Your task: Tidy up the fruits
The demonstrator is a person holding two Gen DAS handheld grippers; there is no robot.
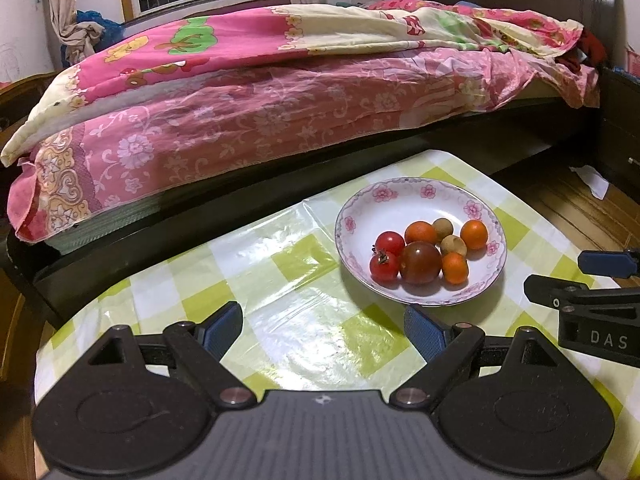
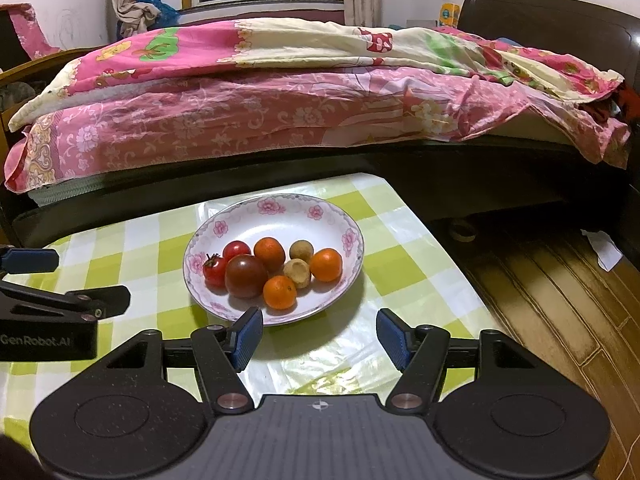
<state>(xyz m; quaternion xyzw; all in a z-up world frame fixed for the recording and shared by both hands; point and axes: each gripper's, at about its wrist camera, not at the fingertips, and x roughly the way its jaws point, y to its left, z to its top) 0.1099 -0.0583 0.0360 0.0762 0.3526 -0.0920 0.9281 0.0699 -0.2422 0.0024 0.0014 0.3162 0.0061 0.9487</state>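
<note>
A white plate with a pink flower rim [image 1: 404, 196] [image 2: 280, 208] stands on the green-and-white checked tablecloth [image 1: 280, 280] [image 2: 140, 248]. It holds two red tomatoes [image 1: 385, 266] [image 2: 214, 270], one large dark tomato [image 1: 420, 262] [image 2: 245, 276], three small oranges [image 1: 474, 234] [image 2: 326, 265] and two brown longans [image 1: 453, 245] [image 2: 298, 272]. My left gripper [image 1: 324, 330] is open and empty, just short of the plate and to its left. My right gripper [image 2: 320, 334] is open and empty at the plate's near rim. Each gripper shows at the edge of the other's view.
A bed with pink floral covers [image 1: 280, 92] [image 2: 300, 108] runs along the table's far side. The table's right edge drops to a wooden floor [image 2: 560, 300] [image 1: 580, 208], where a white scrap of paper [image 2: 606, 250] lies.
</note>
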